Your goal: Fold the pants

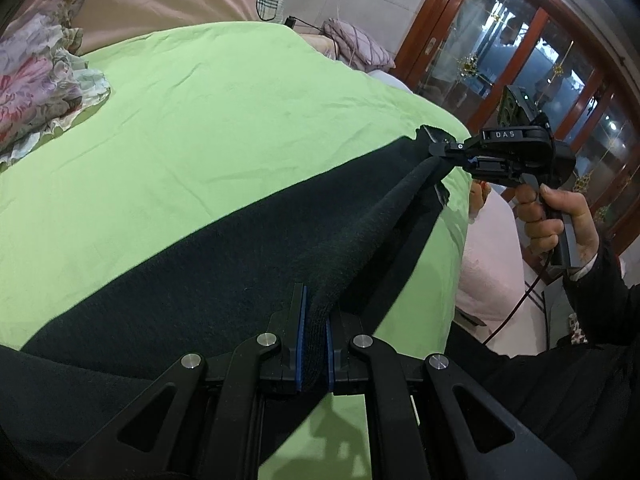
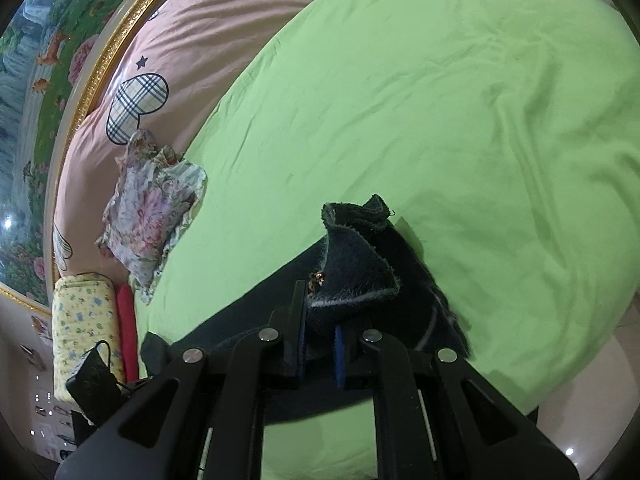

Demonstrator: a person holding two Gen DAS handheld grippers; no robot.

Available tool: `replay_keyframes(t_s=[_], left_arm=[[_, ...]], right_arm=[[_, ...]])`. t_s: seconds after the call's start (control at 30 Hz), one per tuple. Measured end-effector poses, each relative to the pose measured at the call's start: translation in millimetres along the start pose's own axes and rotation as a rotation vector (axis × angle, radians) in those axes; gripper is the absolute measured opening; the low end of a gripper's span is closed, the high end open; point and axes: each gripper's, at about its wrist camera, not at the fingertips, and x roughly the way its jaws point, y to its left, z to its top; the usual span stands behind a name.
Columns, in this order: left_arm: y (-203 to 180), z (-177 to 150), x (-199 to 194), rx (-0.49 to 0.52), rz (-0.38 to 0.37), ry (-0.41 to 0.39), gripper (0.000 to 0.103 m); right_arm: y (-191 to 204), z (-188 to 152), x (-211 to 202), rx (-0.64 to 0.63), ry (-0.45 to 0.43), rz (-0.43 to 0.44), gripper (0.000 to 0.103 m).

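Observation:
Dark, near-black pants lie across a green bedsheet, stretched between both grippers. My left gripper is shut on a thick fold of the pants' near edge. My right gripper, seen at the far right in the left wrist view, is shut on the other end of the pants and lifts it off the sheet. In the right wrist view my right gripper clamps a bunched corner of the pants, whose frayed hem sticks up beyond the fingers.
A floral cushion lies on the sheet's left side and also shows in the right wrist view. A pink heart-print quilt lies behind. A wooden glass cabinet stands beyond the bed's right edge. A black box with a cable sits at the left.

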Motion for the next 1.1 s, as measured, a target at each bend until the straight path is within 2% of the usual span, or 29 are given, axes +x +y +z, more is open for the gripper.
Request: replay_keyframes(t_s=[0.2, 0.3, 0.4, 0.5, 0.57, 0.6, 0.77, 0.87, 0.97, 1.1], left_arm=[[-1, -12, 20, -0.010, 0.028, 0.047, 0.007], [-3, -16, 31, -0.025, 0.065, 0.058, 0.010], [-3, -20, 36, -0.044, 0.081, 0.051, 0.016], [-5, -25, 34, -0.078, 0.069, 0.033, 0.033], [-6, -30, 27, -0.101, 0.067, 0.005, 0.051], [-5, -31, 25, -0.110, 0.072, -0.006, 0.054], [2, -43, 5, -0.198, 0.084, -0.071, 0.056], [9, -46, -8, -0.258, 0.087, -0.111, 0.056], [21, -52, -20, -0.304, 0.120, -0.149, 0.058], [39, -63, -42, -0.353, 0.169, -0.188, 0.059]], right_arm=[[-19, -11, 8, 0.017, 0.034, -0.045, 0.013], [-28, -18, 8, 0.000, 0.021, -0.107, 0.016], [-37, -20, 3, 0.018, 0.012, -0.116, 0.023], [-44, -22, -6, 0.034, 0.001, -0.113, 0.029], [-44, -23, -12, 0.038, -0.014, -0.123, 0.035], [-43, -22, -16, 0.037, -0.029, -0.132, 0.040], [-17, -22, -33, -0.044, -0.122, -0.126, 0.043], [8, -26, -30, -0.118, -0.132, -0.104, 0.054], [31, -30, -20, -0.175, -0.103, -0.052, 0.056], [60, -40, 1, -0.212, -0.021, 0.017, 0.056]])
